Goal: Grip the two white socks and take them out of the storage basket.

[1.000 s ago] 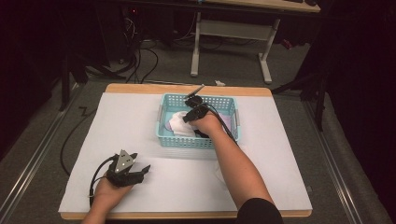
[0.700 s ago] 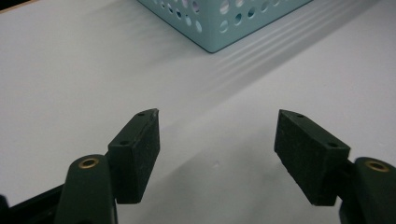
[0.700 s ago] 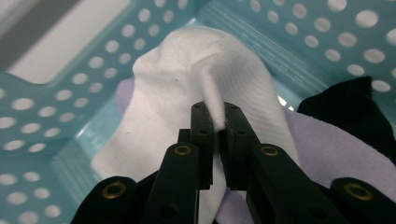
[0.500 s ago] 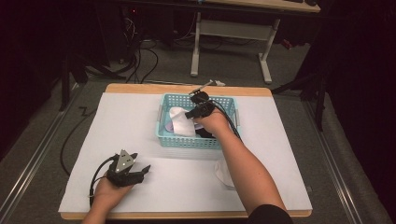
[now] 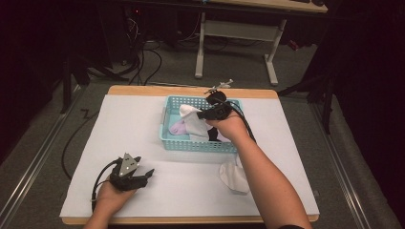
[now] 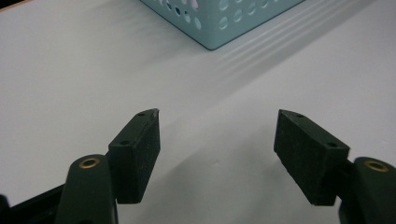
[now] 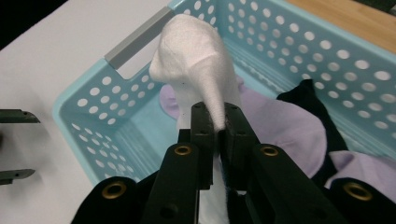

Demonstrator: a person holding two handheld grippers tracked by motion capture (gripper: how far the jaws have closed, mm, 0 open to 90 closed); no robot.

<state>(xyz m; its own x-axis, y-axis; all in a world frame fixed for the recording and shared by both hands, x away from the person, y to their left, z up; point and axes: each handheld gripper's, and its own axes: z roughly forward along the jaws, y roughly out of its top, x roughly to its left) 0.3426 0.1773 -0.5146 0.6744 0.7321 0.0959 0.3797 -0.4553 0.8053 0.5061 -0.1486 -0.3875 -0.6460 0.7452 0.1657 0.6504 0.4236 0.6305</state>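
White paper covers the table (image 5: 143,124) in the high view, where my right gripper (image 5: 203,114) holds a white sock (image 5: 193,121) above the blue basket (image 5: 200,144); my left gripper (image 5: 143,175) rests near the front edge. Left gripper view: jaws wide apart, holding nothing. Right gripper view: jaws clamped on the white sock (image 7: 196,60) over purple and black socks (image 7: 299,126).

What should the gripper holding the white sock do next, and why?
Probably lift a little higher and carry it out over the basket's near wall. The right gripper is shut on the white sock, whose lower end hangs inside the blue basket above the purple and dark clothes. Another white sock lies on the table in front, so that looks like where it goes.
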